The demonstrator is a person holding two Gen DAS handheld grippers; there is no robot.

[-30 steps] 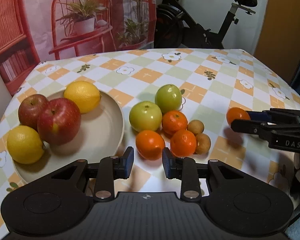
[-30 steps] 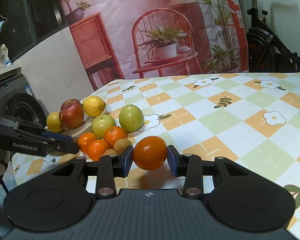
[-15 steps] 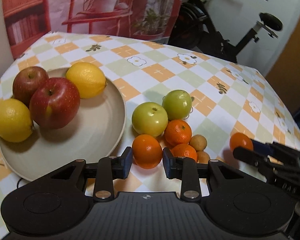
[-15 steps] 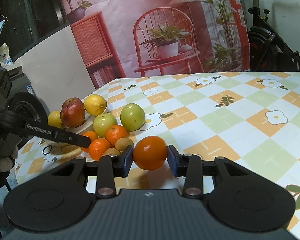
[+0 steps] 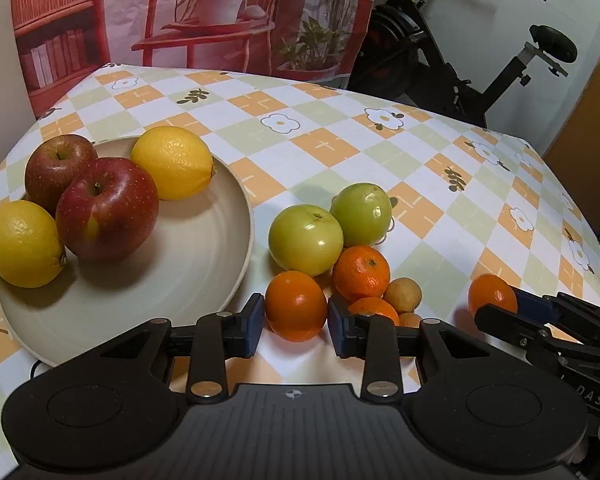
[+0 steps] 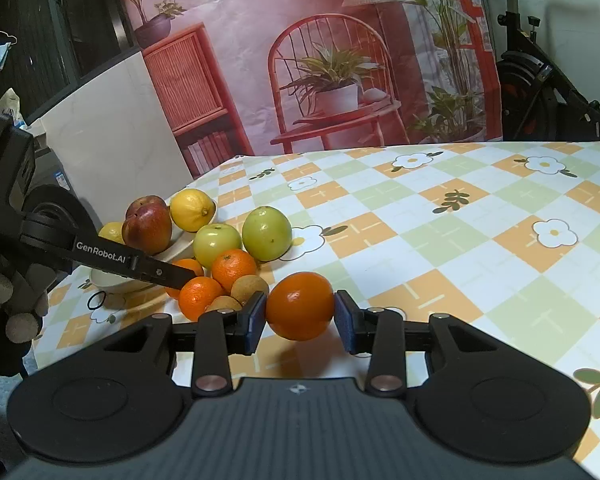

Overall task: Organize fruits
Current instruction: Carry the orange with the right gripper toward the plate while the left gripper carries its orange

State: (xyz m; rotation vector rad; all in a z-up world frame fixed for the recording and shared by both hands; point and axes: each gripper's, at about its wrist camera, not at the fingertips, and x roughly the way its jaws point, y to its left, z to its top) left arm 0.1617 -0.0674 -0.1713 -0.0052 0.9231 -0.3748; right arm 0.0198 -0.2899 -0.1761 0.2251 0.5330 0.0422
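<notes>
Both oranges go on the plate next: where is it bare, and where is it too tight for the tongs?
Bare: the plate, near right half, bordered by red apple, far lemon and rim. Crowded: the fruit pile beside its right rim.
</notes>
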